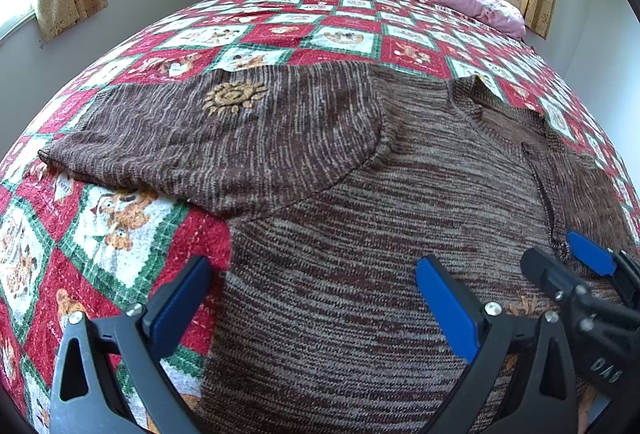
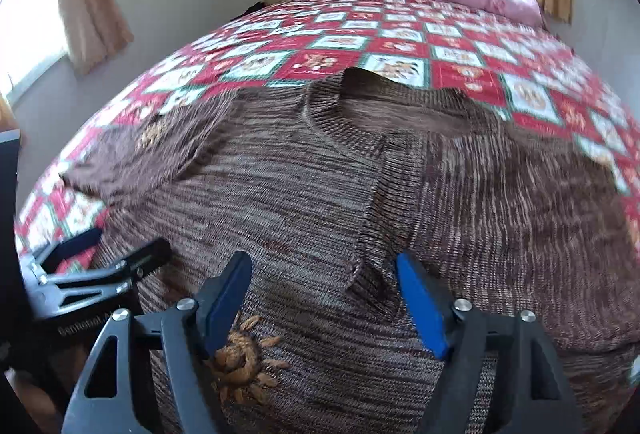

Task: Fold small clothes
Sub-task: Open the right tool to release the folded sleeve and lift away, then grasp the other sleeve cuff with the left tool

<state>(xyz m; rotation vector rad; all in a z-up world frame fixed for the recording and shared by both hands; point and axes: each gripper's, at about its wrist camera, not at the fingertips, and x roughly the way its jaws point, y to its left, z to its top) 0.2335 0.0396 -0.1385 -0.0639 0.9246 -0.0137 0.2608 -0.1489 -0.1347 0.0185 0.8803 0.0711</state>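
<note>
— Sweater [image 1: 360, 194] lies flat on the quilt [image 1: 120, 234], collar far, hem near you; which sleeve is still out?

— The left sleeve [image 1: 200, 138], stretching leftward, far-left of your left gripper [image 1: 314, 298]. Your right gripper [image 2: 324, 298] sits over the folded-in right sleeve [image 2: 372, 234]. Both sets of fingers stand apart, gripping nothing. Your left hand is nearer.

brown sweater [image 1: 320, 194] flat on quilt [image 1: 120, 234], left gripper [image 1: 312, 298] jaws wide above hem, right gripper [image 1: 560, 262] beside.
</note>
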